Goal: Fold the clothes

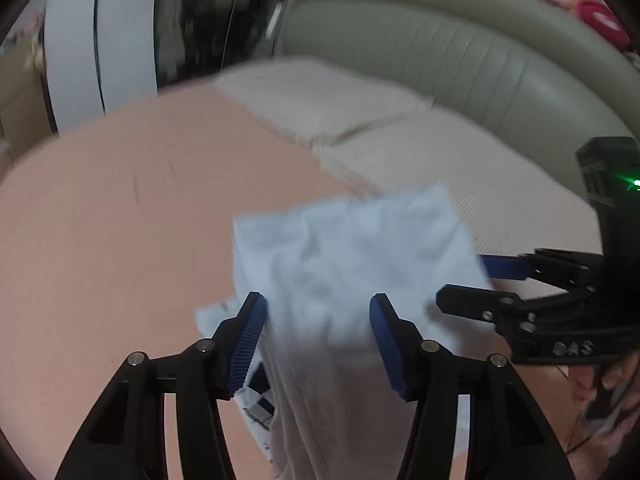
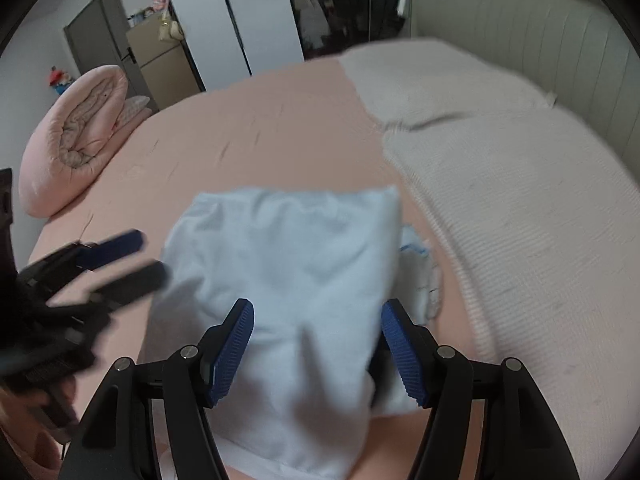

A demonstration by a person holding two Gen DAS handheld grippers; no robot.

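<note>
A pale blue garment [image 1: 352, 256] lies folded on the pink bed sheet [image 1: 120, 216]; it also shows in the right wrist view [image 2: 288, 256]. My left gripper [image 1: 316, 312] is open, its blue pads on either side of the garment's near part. My right gripper [image 2: 316, 320] is open too, straddling the garment from the other side. The right gripper shows in the left wrist view [image 1: 464, 280] at the garment's right edge. The left gripper shows blurred in the right wrist view [image 2: 148, 256] at the garment's left edge.
Two cream knitted pillows [image 2: 500, 168] lie along the padded grey-green headboard [image 1: 460, 52]. A rolled pink quilt [image 2: 76, 136] sits at the bed's far left corner. White wardrobe doors [image 2: 236, 16] and a dark opening stand behind the bed.
</note>
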